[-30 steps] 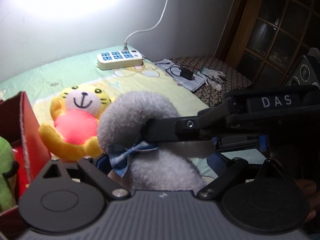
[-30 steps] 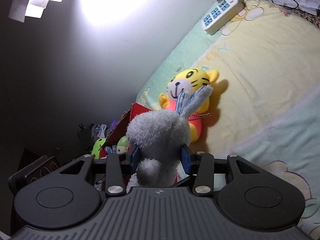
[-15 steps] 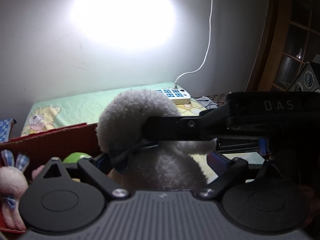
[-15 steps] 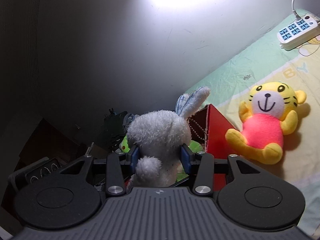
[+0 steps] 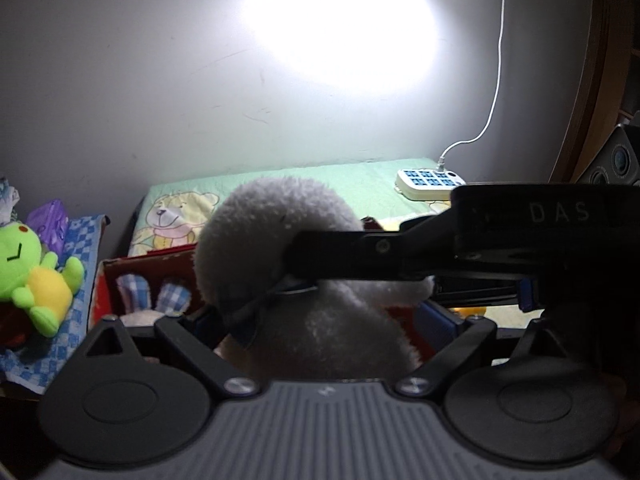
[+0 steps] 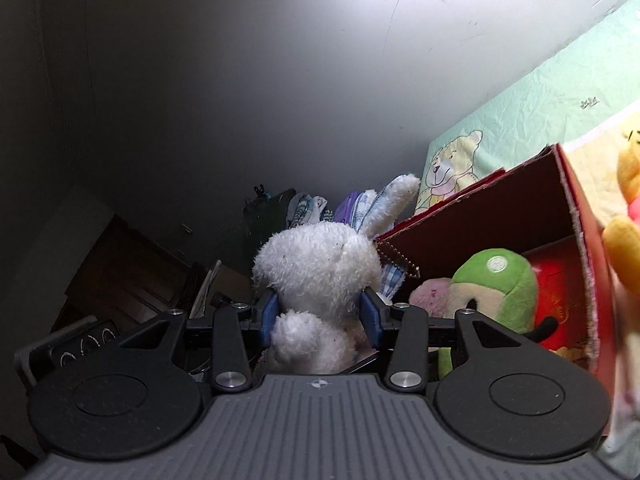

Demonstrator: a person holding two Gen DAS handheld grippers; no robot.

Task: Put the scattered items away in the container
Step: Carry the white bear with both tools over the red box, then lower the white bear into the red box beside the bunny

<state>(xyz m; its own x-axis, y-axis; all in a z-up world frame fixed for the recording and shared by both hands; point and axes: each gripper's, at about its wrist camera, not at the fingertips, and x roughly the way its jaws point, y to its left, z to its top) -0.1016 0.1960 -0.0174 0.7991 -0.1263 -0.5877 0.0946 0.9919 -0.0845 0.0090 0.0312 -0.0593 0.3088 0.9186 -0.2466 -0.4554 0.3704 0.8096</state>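
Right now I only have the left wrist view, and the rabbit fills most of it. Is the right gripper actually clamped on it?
Observer: Yes. The right gripper has both blue pads pressed into the white rabbit, just above its tail.
Operator: What is in the red box on that side?
Observer: A green plush lies inside the red box, to the right of the rabbit.
Operator: Anything outside the box over there?
Observer: A yellow plush sits just outside the box's right-hand wall.
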